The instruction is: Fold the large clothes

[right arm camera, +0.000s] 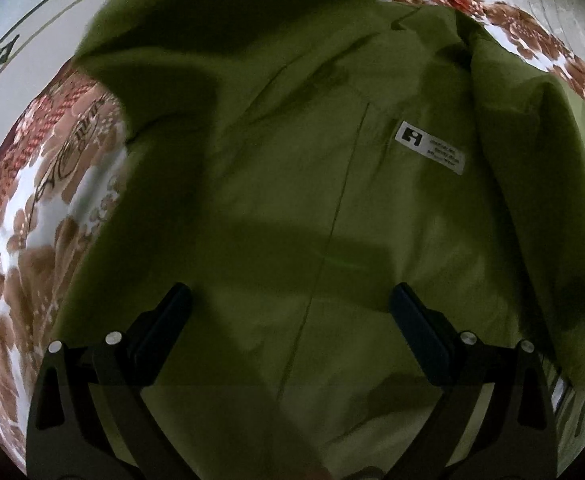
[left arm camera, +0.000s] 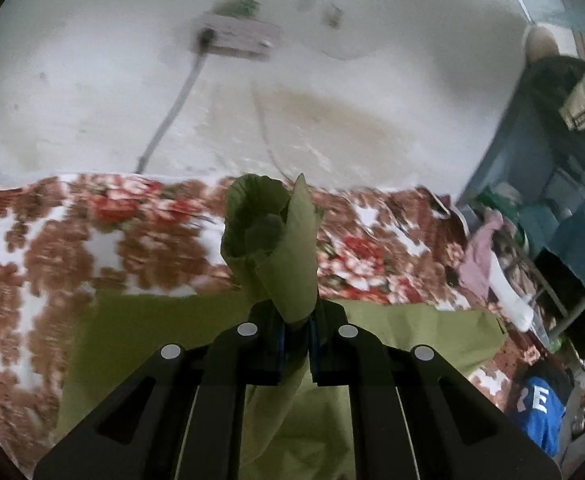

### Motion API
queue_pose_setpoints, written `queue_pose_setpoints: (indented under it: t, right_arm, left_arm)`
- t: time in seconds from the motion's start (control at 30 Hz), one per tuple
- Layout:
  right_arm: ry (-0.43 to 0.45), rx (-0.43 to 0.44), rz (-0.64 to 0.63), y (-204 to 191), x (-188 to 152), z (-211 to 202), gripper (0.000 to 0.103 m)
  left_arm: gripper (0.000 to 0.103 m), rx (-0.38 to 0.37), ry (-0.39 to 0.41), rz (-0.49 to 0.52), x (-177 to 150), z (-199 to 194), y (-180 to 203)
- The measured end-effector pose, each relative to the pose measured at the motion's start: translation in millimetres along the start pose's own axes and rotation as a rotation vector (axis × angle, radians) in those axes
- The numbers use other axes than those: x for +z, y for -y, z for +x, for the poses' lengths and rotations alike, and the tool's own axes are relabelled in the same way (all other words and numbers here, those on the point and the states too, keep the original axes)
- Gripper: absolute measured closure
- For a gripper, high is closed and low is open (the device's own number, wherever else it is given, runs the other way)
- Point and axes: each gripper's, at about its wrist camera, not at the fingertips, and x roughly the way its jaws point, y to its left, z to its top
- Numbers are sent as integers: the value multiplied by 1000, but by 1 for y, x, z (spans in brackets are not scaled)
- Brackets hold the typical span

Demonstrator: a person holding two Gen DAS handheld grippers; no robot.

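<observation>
Our left gripper (left arm camera: 295,344) points gently downward over the bed, its jaws pinched tight on a bunched fold of the green garment (left arm camera: 288,248), which stands up in a crumpled cone just past the fingertips. The rest of the cloth lies flat beneath and to either side of that tool, on the floral blanket (left arm camera: 52,248).

Our right gripper (right arm camera: 292,304) tilts steeply down, jaws spread wide with nothing between the pads; we cannot tell whether the tips touch the green garment (right arm camera: 292,160) spread below them.

Only the left view gives us the room: a stained white wall (left arm camera: 332,100) with a cable ahead, cluttered shelves (left arm camera: 564,200) and a blue cloth (left arm camera: 540,404) far to the right. Only the right view shows the white label (right arm camera: 430,147) ahead and right of the fingers, beside a seam running down between them.
</observation>
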Motion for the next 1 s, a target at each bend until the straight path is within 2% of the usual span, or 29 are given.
queue_pose_setpoints:
  t: [0.17, 0.37, 0.57, 0.67, 0.8, 1.0]
  right_arm:
    - [-6, 24, -1, 2, -5, -2, 5]
    - [7, 52, -52, 1, -16, -6, 5]
    - [12, 110, -97, 9, -27, -17, 5]
    - [6, 145, -89, 15, -33, -21, 5]
    - [-26, 231, 4, 28, -40, -35, 5]
    - [-3, 232, -51, 35, -50, -39, 5]
  left_arm:
    - [96, -4, -75, 100, -31, 40, 55]
    - [96, 8, -200, 256, -87, 90, 120]
    - [95, 74, -292, 415, -131, 138, 152]
    - [95, 105, -339, 437, -147, 163, 160]
    - [95, 159, -377, 468, -167, 192, 176]
    - [92, 228, -485, 481, -203, 238, 192]
